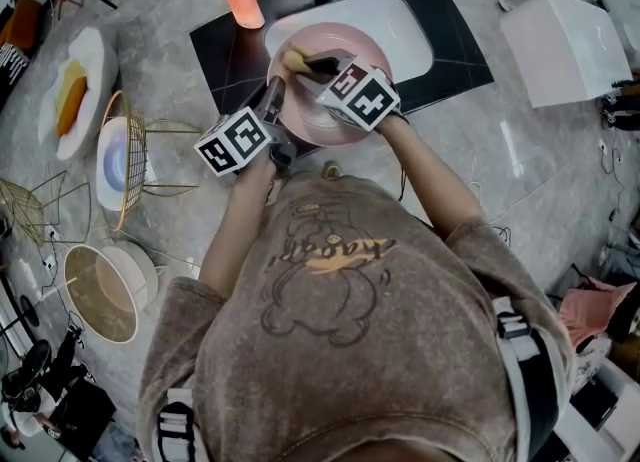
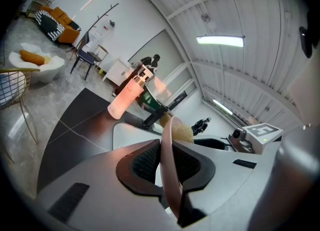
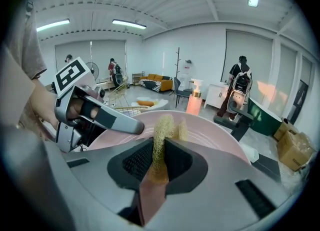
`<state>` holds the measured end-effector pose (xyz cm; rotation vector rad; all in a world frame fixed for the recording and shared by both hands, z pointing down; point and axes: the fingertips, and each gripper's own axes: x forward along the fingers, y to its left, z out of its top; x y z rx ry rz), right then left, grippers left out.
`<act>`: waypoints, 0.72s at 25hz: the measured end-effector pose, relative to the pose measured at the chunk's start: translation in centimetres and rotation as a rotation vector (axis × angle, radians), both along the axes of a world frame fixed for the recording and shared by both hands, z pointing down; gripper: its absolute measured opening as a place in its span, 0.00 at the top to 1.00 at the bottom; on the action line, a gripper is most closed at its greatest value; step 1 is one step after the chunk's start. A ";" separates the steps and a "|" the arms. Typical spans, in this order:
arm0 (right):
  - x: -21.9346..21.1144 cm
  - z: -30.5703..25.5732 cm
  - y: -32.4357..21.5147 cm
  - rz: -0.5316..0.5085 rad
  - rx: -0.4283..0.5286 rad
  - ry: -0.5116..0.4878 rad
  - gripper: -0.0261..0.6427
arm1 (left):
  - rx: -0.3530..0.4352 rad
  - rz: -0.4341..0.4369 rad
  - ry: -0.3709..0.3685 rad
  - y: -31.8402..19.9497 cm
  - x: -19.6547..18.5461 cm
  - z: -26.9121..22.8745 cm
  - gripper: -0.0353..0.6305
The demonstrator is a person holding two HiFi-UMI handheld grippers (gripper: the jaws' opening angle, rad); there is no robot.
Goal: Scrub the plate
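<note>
Where the left gripper (image 2: 167,162) closes nearly shut on the pink plate (image 2: 169,135), the rim stands edge-on between its pads. Right gripper (image 3: 159,157): jaws clamped on a tan loofah scrubber (image 3: 163,127), which lies against the plate's face just ahead. Head view: marker cubes cover the plate's near rim. Beneath: white sink basin (image 1: 405,35), black surround, grey marble counter (image 1: 520,150); pump soap bottle (image 1: 243,0) beyond the left gripper.

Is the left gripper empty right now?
No, the left gripper has its jaws closed on the rim of the pink plate.
</note>
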<state>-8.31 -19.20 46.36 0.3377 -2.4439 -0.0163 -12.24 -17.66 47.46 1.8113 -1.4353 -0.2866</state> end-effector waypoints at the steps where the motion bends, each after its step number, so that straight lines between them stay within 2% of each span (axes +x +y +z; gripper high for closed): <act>1: 0.1 -0.1 -0.4 0.009 0.007 0.002 0.87 | 0.000 0.003 0.001 0.0 0.0 0.0 0.87; 9: 2.1 -0.8 -3.9 0.085 0.037 0.009 0.87 | 0.006 0.025 0.012 -0.2 0.5 -0.2 0.88; 18: 5.5 0.1 -6.8 0.174 0.040 0.049 0.87 | 0.001 0.010 0.013 -0.3 -0.5 0.0 0.88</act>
